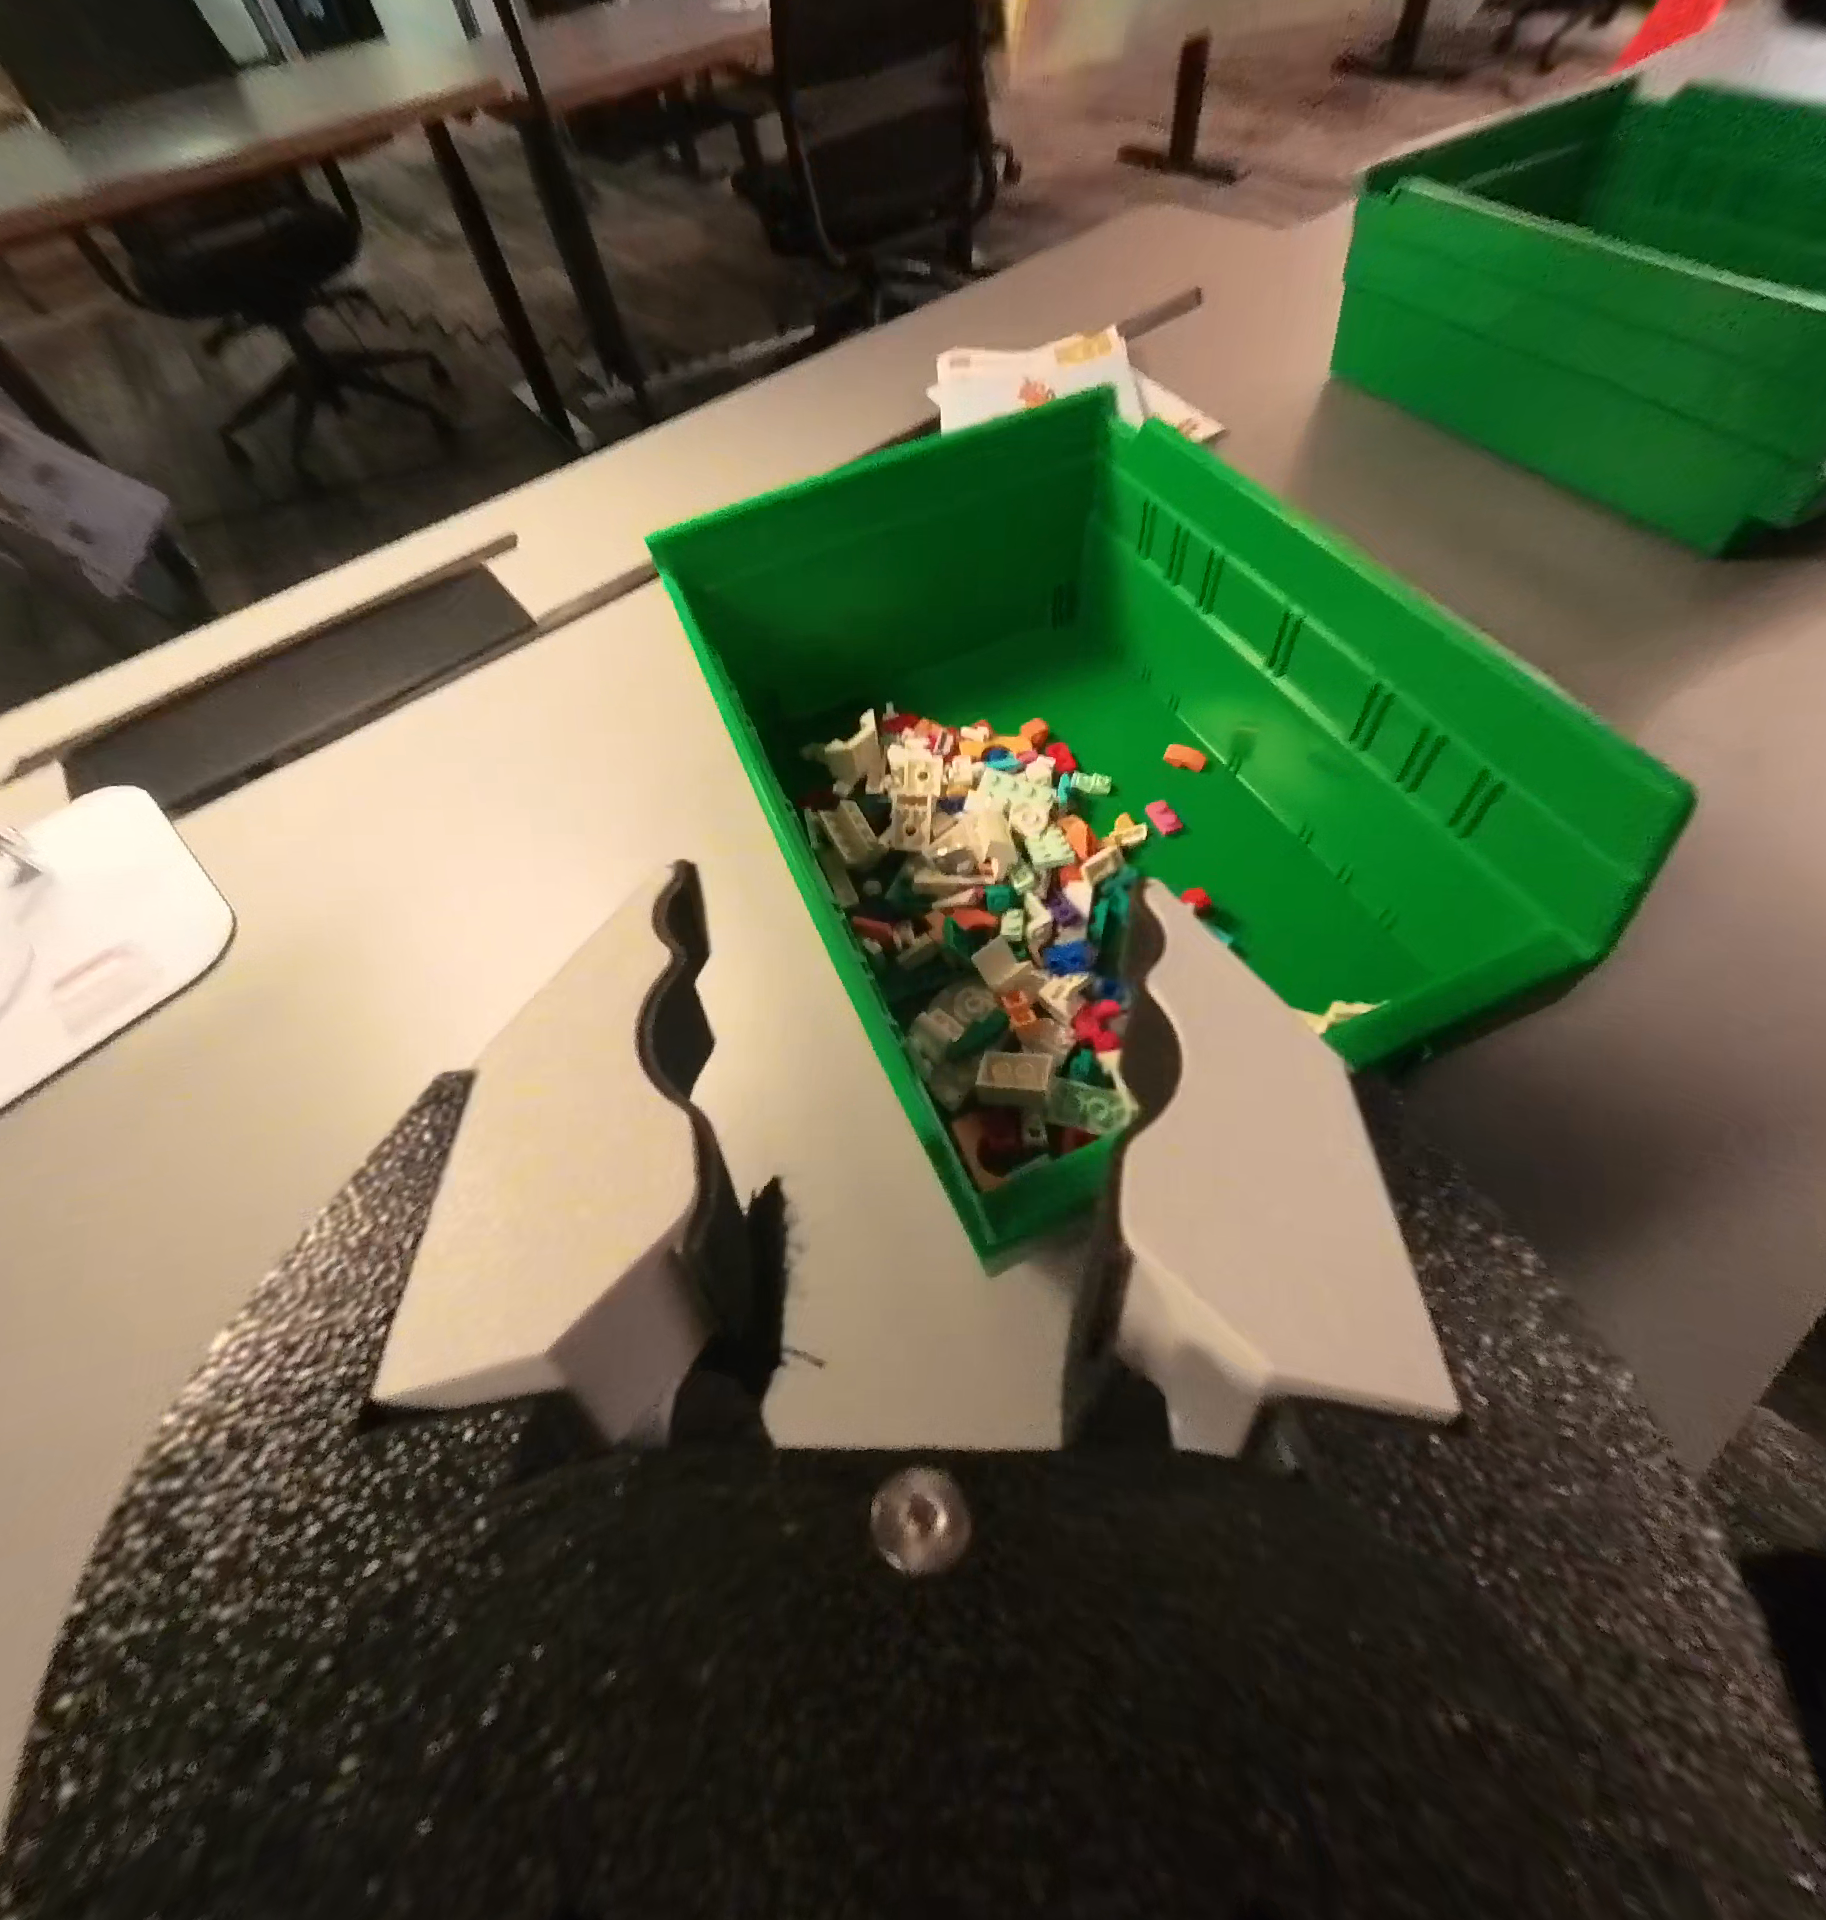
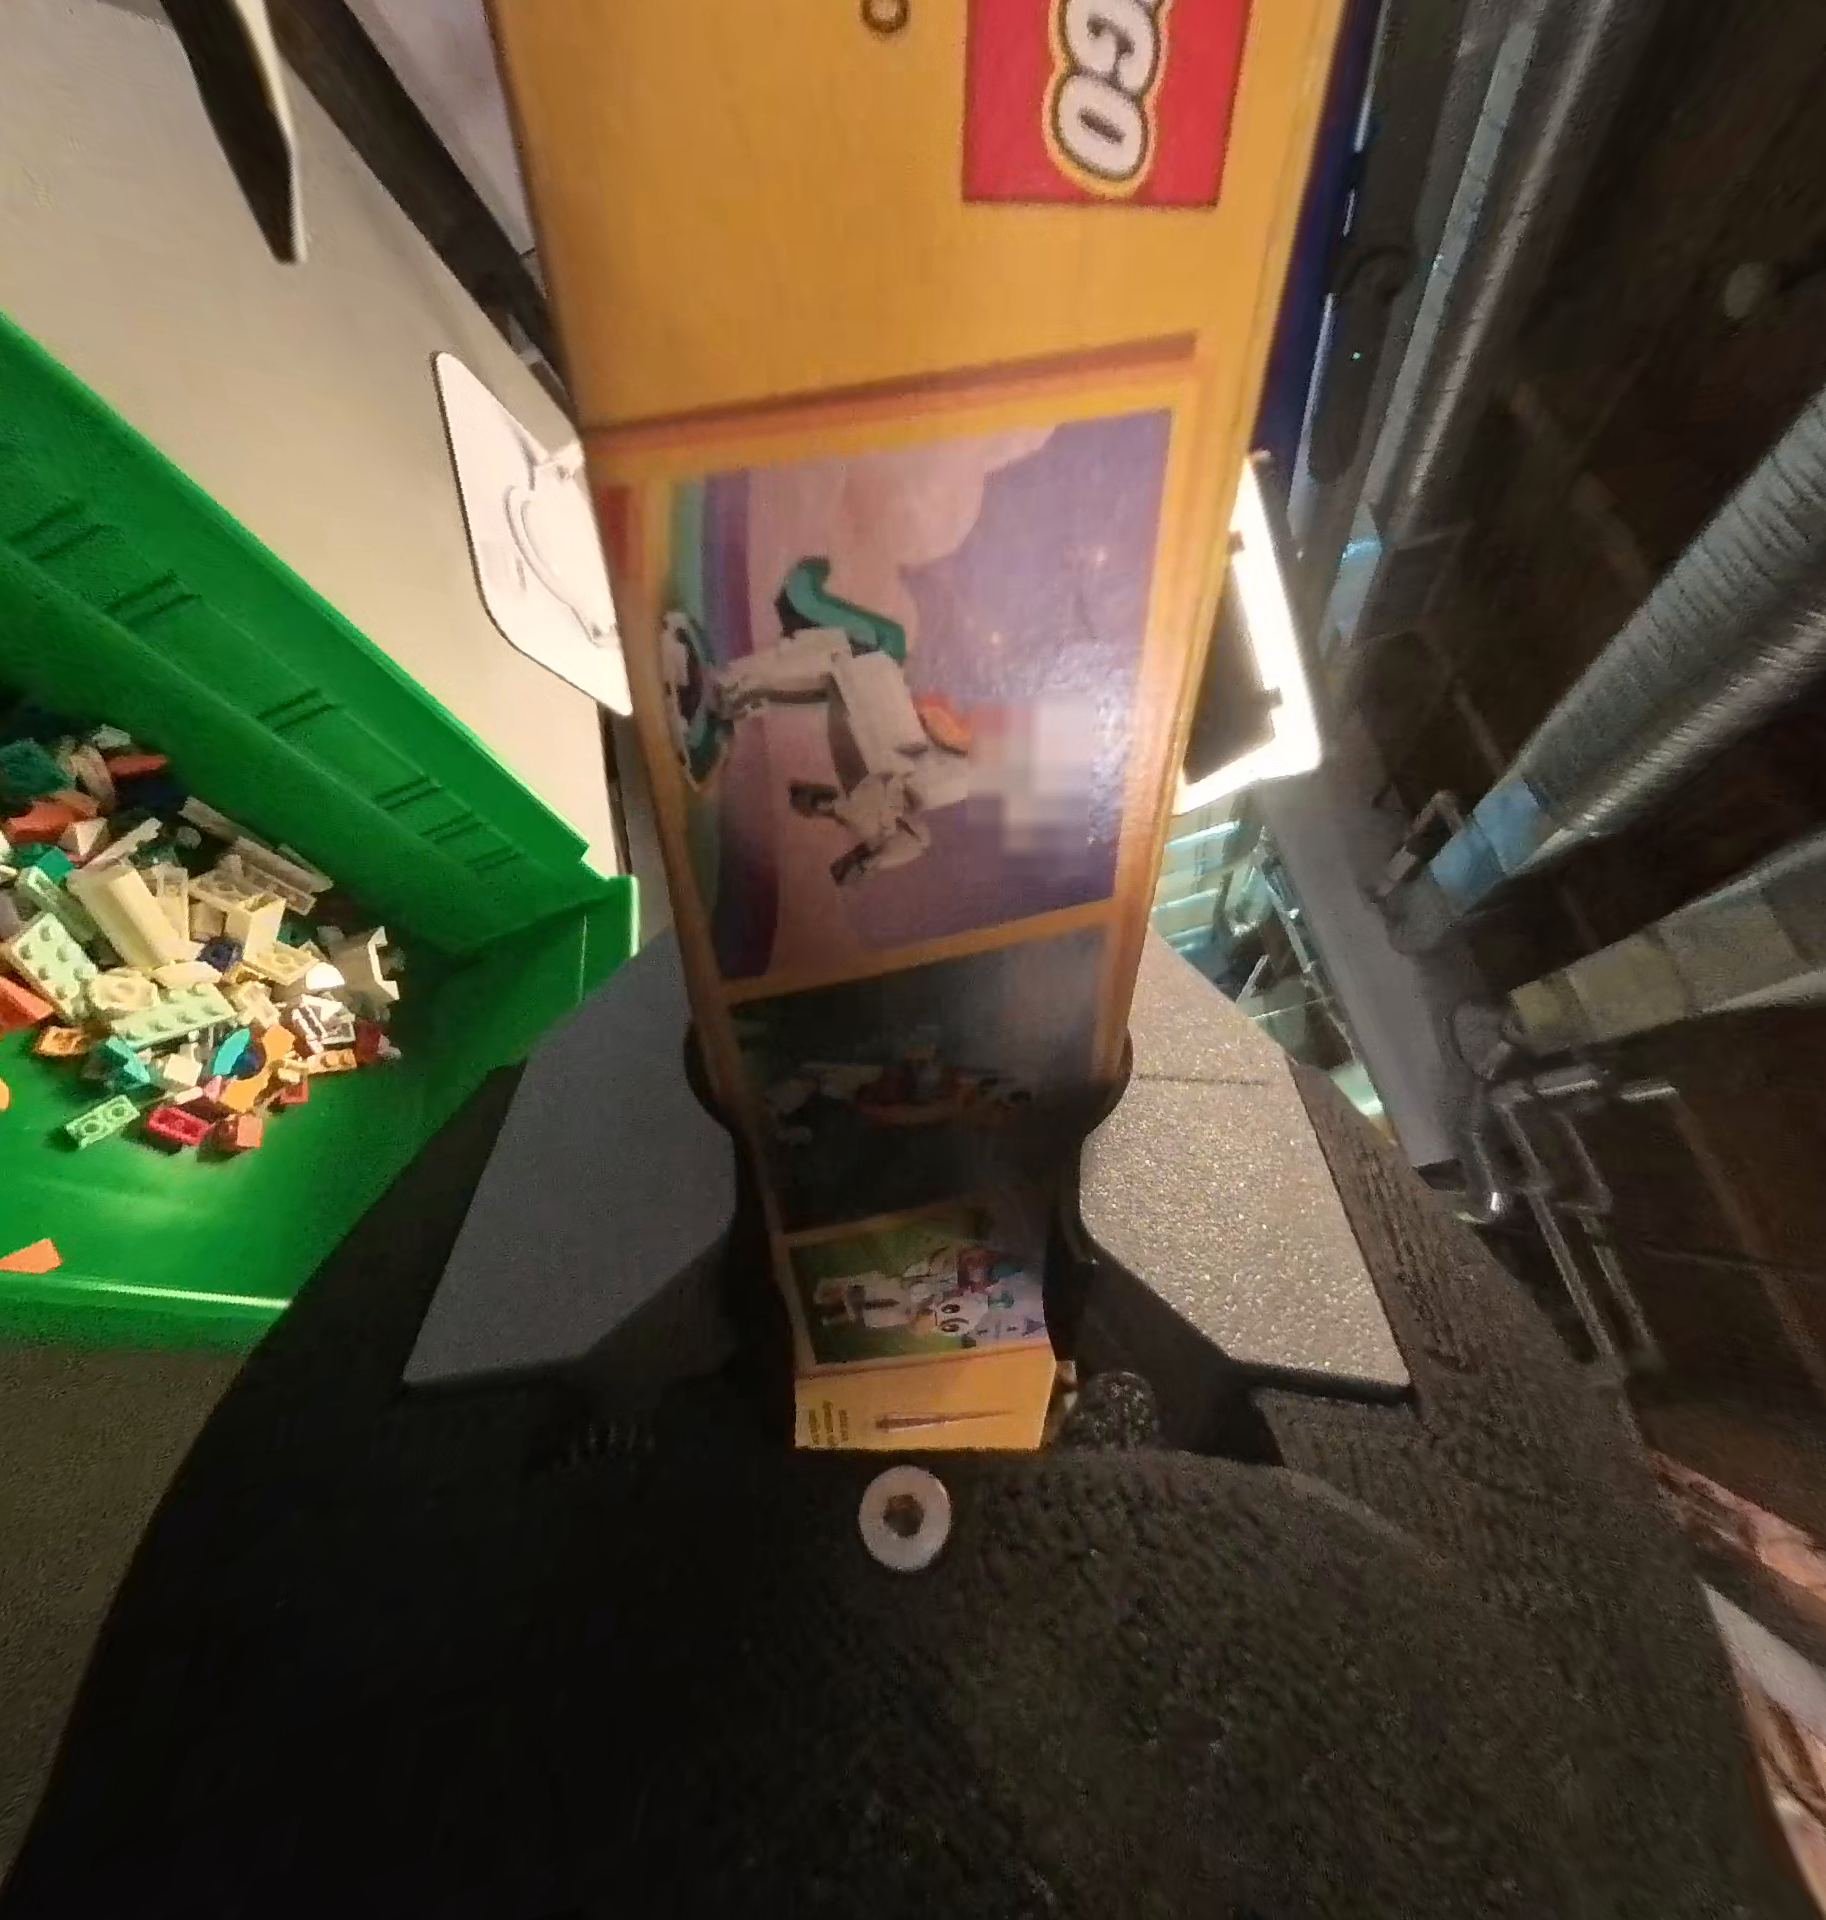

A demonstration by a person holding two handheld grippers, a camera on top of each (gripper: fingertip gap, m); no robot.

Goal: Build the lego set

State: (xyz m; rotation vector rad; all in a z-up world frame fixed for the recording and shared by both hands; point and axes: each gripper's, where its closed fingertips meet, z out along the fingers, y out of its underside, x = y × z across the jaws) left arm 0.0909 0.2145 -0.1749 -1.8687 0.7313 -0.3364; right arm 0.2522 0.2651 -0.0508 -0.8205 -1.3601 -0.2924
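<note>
Left hand-held gripper (image 1: 914, 971) hangs above the grey tabletop (image 1: 452, 914), tilted down and forward over the near corner of the open green plastic bin (image 1: 1335, 790). Its two grey fingers (image 1: 576, 1122) are spread wide, nothing between them.

Loose pile of small multicoloured lego bricks (image 1: 992, 925) lies heaped against the bin's left wall; a few stray pieces sit apart on the bin floor to the right.

Right hand-held gripper (image 2: 909, 1049) is clamped on the narrow printed side of a yellow cardboard lego box (image 2: 888, 260). The box runs straight out along the fingers, away from the camera, beside the bin's corner.

Second green plastic bin (image 1: 1615, 353) stands well apart at far right. Printed paper leaflets (image 1: 1044, 384) lie just behind the first bin. White flat pad (image 1: 78, 935) rests on the tabletop at left.
</note>
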